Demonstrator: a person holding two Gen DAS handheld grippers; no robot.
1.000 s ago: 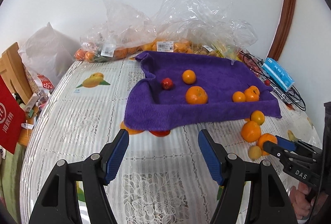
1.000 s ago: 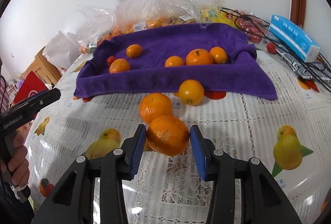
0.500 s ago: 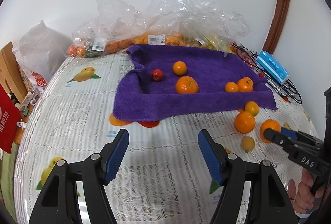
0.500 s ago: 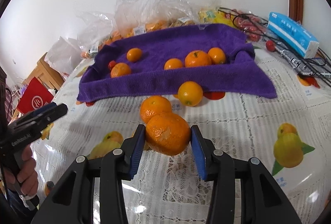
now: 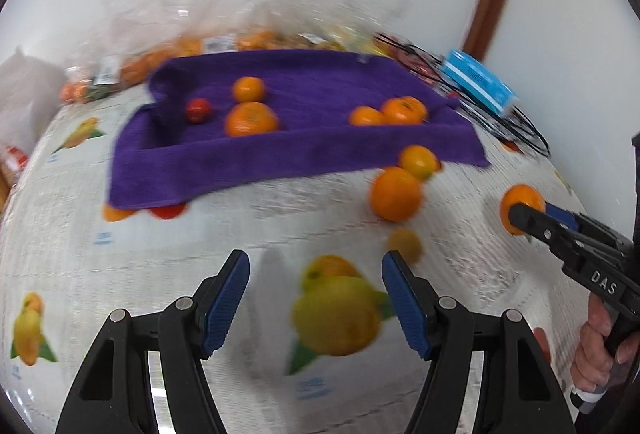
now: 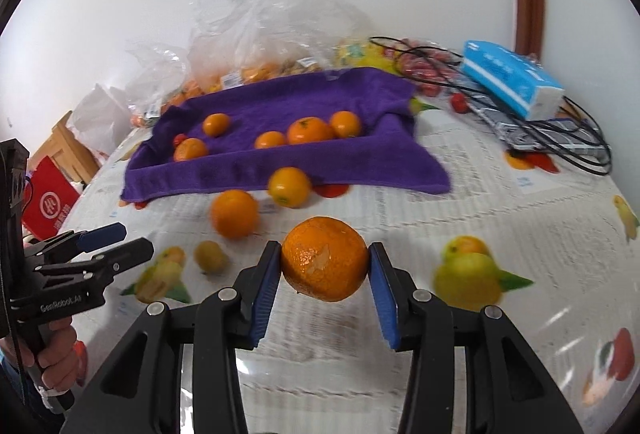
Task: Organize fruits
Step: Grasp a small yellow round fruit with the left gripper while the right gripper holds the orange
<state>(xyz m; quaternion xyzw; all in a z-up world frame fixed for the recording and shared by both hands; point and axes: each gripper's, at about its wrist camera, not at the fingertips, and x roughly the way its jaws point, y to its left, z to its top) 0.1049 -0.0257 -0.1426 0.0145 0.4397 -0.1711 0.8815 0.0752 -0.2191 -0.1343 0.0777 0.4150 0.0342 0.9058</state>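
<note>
My right gripper (image 6: 324,266) is shut on a large orange (image 6: 324,264) and holds it above the table; it also shows in the left wrist view (image 5: 520,207). My left gripper (image 5: 316,274) is open and empty over the tablecloth. A purple towel (image 6: 280,161) lines a tray holding several oranges (image 6: 310,129) and a small red fruit (image 5: 197,109). In front of it lie an orange (image 6: 234,213), a yellower orange (image 6: 289,186) and a small yellow fruit (image 6: 210,256).
Plastic bags of fruit (image 6: 256,69) stand behind the towel. A blue tissue pack (image 6: 512,77) and black cables (image 6: 560,137) lie at the back right. A red bag (image 6: 48,201) and wooden furniture (image 6: 60,141) are at the left edge. The tablecloth (image 5: 120,274) has printed fruit.
My right gripper has lifted the large orange off the table and pulled back. My left gripper has moved right and nearer the loose fruit; its view is motion-blurred.
</note>
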